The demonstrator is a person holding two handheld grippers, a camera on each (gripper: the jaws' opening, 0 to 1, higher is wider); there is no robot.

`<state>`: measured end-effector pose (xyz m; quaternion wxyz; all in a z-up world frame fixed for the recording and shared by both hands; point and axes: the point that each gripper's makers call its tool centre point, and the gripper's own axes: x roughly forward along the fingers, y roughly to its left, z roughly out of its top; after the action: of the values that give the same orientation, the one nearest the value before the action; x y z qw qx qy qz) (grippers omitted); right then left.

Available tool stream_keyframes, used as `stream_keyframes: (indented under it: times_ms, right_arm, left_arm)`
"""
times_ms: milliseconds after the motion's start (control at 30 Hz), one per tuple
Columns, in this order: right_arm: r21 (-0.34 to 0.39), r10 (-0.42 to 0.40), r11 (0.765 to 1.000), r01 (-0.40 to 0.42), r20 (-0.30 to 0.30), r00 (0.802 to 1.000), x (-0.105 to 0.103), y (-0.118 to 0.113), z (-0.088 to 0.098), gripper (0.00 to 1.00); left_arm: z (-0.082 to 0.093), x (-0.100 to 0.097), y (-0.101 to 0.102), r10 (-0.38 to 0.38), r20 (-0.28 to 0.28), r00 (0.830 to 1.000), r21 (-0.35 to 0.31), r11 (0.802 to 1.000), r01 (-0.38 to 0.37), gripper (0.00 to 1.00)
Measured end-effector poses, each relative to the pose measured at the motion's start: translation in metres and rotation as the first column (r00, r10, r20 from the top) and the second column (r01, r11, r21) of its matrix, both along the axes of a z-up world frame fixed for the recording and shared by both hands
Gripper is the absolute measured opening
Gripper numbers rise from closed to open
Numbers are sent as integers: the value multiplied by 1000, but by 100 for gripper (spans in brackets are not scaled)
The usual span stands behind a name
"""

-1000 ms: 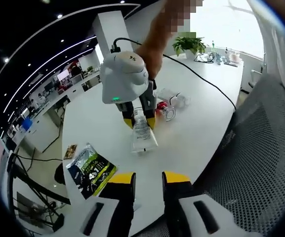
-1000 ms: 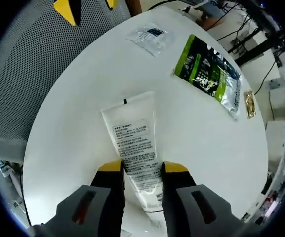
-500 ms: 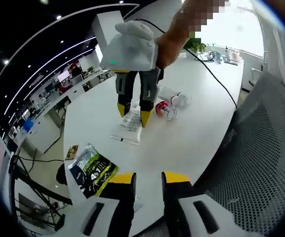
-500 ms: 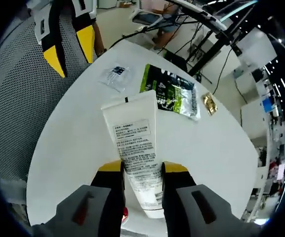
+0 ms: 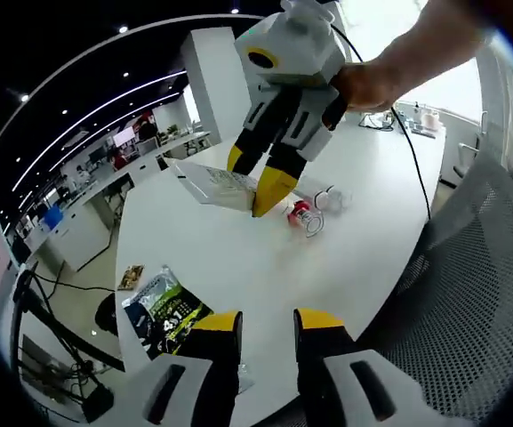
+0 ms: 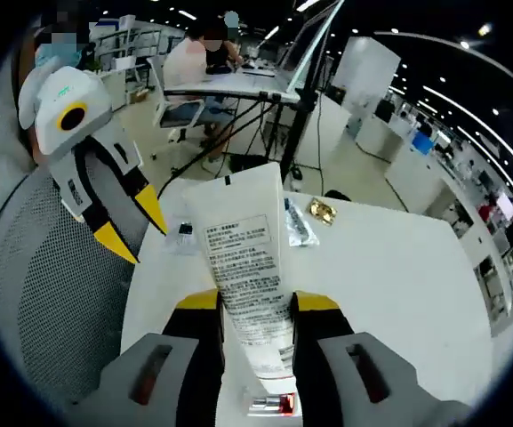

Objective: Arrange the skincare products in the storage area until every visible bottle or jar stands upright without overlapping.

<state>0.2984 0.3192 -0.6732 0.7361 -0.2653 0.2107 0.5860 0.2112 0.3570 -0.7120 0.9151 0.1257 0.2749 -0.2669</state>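
You lifted the white tube [image 6: 247,267] clear off the table [image 5: 238,258], your right gripper [image 5: 260,182] clamped on it; your left gripper [image 5: 267,325] hung open, empty. Standing it upright remained.

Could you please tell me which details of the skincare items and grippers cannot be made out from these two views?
- White tube, right gripper view: its cap end is hidden between the right gripper jaws; the label print is too small to read.
- Items near the red cap, left gripper view: clear containers too small and distorted to tell jars from bottles, or upright from lying.
- Green pouch, left gripper view: partly covered by the left gripper.
- Pouch in the right gripper view: mostly hidden behind the tube.
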Motion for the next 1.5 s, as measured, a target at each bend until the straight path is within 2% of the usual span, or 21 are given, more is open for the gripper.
stream_keyframes:
  times_ms: [67,133,233,300,400,467,533,633,700,733,833,900,1000,1067,1100,1133,1200,1267,1333,1400,1500]
  right_arm:
    - [72,-53,996,58,-59,997,-5,-2,8,26]
    - [116,-86,989,96,-85,993,-7,-6,16,26]
    - [182,-132,971,155,-132,982,-8,-10,28,26]
    - [241,-155,950,199,-189,970,-10,-13,36,26]
    - [295,-160,929,226,-231,960,-12,-17,45,26]
    - [328,-138,910,252,-334,932,-19,-18,50,27]
    - [368,-116,895,252,-353,929,-22,-20,58,27]
    - [388,-86,890,239,-370,925,-27,-24,65,27]
    - [404,-63,887,225,-377,924,-31,-24,70,27]
    - [414,-45,884,217,-387,921,-34,-23,74,27]
    - [445,-4,872,203,-408,913,-40,-21,83,27]
    - [468,32,863,190,-426,904,-46,-18,89,27]
    - [489,97,858,160,-459,883,-57,-16,97,27]
    - [507,149,852,133,-478,866,-65,-17,103,27]
    - [522,176,843,129,-495,851,-69,-17,108,27]
    - [528,186,840,124,-495,849,-70,-17,109,27]
    - [548,229,828,117,-521,823,-77,-18,115,27]
    - [559,258,823,103,-529,809,-82,-18,117,27]
    - [571,306,816,84,-551,777,-93,-17,119,27]
    - [577,336,815,64,-558,759,-100,-16,118,27]
    - [568,371,822,29,-574,730,-112,-15,115,28]
  left_arm:
    - [9,3,3,39,-8,999,-63,997,-39,24]
    - [20,8,8,82,2,997,-128,989,-81,27]
    - [31,10,6,90,10,996,-203,975,-86,39]
    - [32,5,2,56,-12,998,-229,972,-58,41]
    - [32,2,-2,28,-21,999,-216,976,-32,52]
    - [38,4,-1,15,-3,1000,-206,978,-15,53]
    - [55,12,-4,16,40,999,-258,966,-5,53]
    - [88,24,-14,33,78,996,-383,924,-1,57]
    - [98,28,-22,28,83,996,-437,899,12,60]
    - [103,29,-27,20,83,996,-475,879,22,61]
    - [106,27,-43,-34,48,998,-598,799,56,63]
    - [106,23,-50,-69,42,997,-639,765,80,61]
    - [106,17,-56,-106,13,994,-717,692,83,56]
    - [118,13,-61,-122,24,992,-807,584,91,55]
    - [118,10,-63,-138,31,990,-814,571,105,55]
    - [119,7,-65,-148,26,989,-831,547,103,56]
    - [114,-1,-71,-183,33,983,-830,543,129,58]
    - [109,-12,-80,-255,7,967,-824,546,150,59]
    - [113,-13,-87,-278,44,960,-828,528,191,59]
    - [110,-19,-92,-325,14,946,-835,517,190,58]
    - [109,-24,-97,-356,19,934,-828,518,215,54]
